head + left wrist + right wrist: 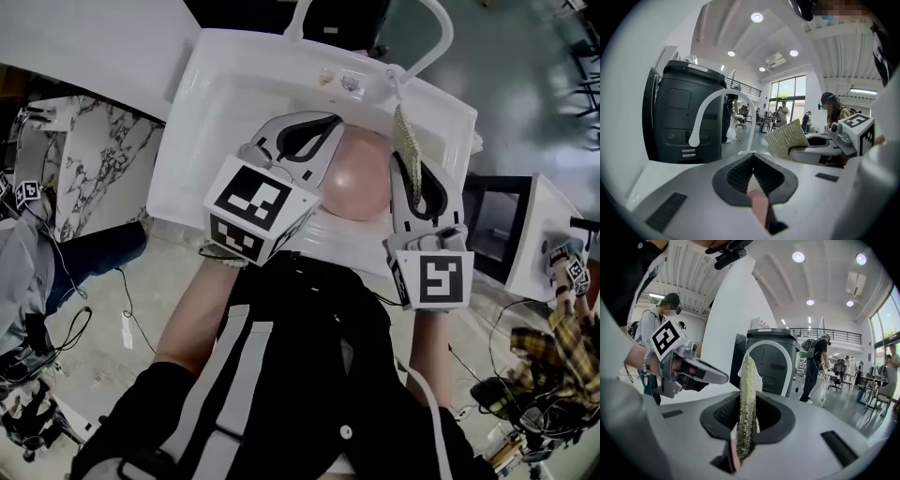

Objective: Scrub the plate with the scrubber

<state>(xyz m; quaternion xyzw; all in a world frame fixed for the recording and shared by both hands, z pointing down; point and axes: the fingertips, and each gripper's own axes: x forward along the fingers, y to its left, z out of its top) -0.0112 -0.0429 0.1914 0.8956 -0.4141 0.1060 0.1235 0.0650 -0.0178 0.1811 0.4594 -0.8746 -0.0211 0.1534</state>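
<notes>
Person: black top with pale stripes, forearms stretched forward, one gripper in each hand.
Left gripper (321, 129): jaws drawn narrow and clamped on the rim of the plate (356, 178). Its own view shows a thin pink edge (759, 202) pinched between the dark pads.
Right gripper (405, 159): jaws closed on the scrubber (406, 139), which stands upright out of them (747, 394).
Plate: pink, held up over the sink (230, 103) between the two grippers, its left side in the left gripper.
Scrubber: yellow-green, rough-textured pad, edge-on beside the plate's right rim. It looks close against the plate, but contact cannot be made out.
Each from the other's view: the right gripper with the scrubber shows to the right in the left gripper view (820, 145). The left gripper shows to the left in the right gripper view (689, 371).
Sink: white basin directly under both grippers.
Faucet (439, 36): white arch at the sink's far rim.
Bin (772, 357): tall and black, behind the faucet.
Room: bright hall with ceiling lights, large windows and several people standing far off.
</notes>
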